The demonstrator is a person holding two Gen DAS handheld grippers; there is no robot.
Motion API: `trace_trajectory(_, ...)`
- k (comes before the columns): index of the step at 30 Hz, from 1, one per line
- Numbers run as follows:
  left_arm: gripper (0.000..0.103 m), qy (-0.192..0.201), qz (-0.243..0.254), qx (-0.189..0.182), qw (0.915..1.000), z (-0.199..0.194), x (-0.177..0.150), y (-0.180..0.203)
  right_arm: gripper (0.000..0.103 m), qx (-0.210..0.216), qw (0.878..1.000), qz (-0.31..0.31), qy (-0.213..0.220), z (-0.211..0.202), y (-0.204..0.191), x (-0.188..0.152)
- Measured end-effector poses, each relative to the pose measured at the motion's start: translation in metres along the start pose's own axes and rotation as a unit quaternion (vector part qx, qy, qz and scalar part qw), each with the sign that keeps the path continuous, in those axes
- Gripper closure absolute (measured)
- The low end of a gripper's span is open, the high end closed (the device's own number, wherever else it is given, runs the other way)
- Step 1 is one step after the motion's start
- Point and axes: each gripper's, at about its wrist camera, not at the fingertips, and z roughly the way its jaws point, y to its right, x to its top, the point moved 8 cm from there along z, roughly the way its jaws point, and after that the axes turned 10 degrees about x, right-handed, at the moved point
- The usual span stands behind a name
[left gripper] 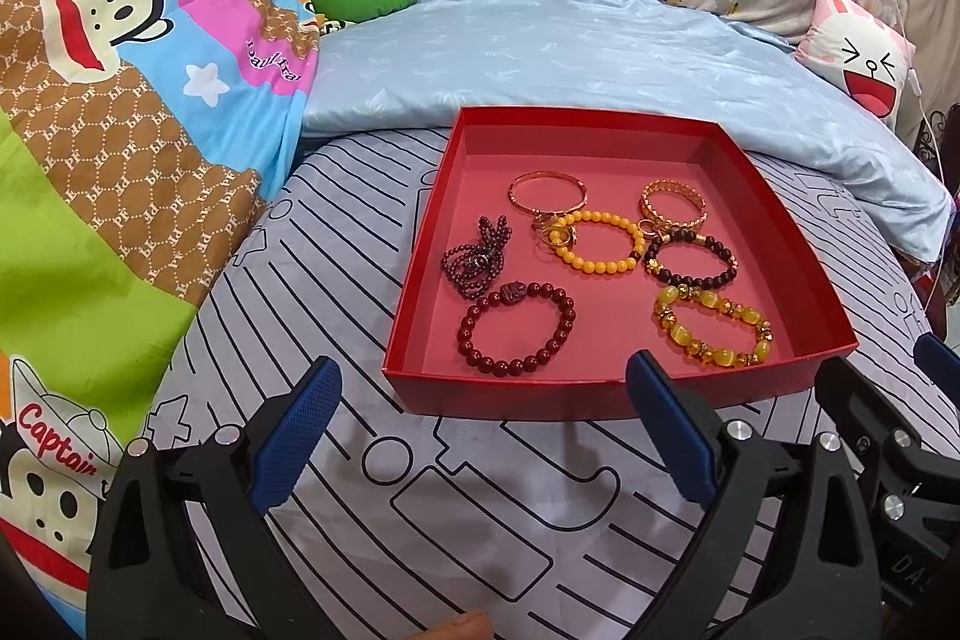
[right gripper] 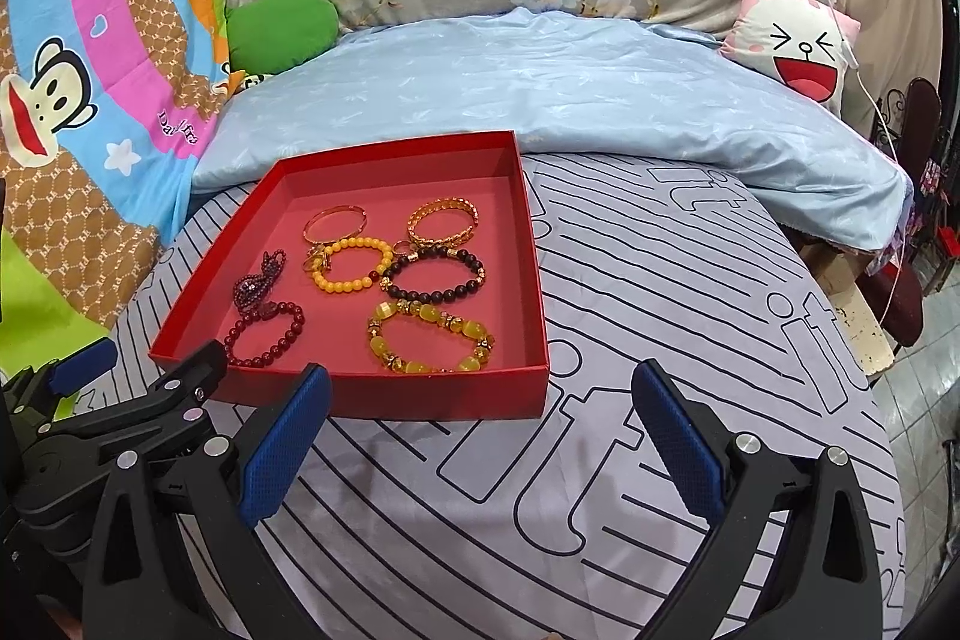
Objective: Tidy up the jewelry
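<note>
Black plastic left tool (left gripper: 483, 430) and right tool (right gripper: 480, 436), blue knurled pads (left gripper: 300, 436), silver screw heads.

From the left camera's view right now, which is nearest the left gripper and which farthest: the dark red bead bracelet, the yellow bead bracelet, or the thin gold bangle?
From the left gripper:
1. Dark red bead bracelet, tray front.
2. Yellow bead bracelet, tray middle.
3. Thin gold bangle, toward the back.

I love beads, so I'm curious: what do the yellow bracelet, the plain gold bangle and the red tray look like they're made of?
The yellow bracelet: opaque, smooth round beads, perhaps resin or beeswax-type amber; the look leaves it open. The plain gold bangle: thin, shiny metal band, gold-coloured, possibly plated. The red tray: matte walls with sharp folded corners, likely cardboard.
</note>
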Motion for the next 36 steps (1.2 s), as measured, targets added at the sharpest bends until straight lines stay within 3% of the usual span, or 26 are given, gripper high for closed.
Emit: trace_trajectory(36, 0.012, 0.002, 0.000, 0.005, 1.0000, 0.0001, 0.0027, -0.0023, 0.006, -0.001, 1.000, 0.000, 0.000, 0.0000, 0.0005, -0.0005)
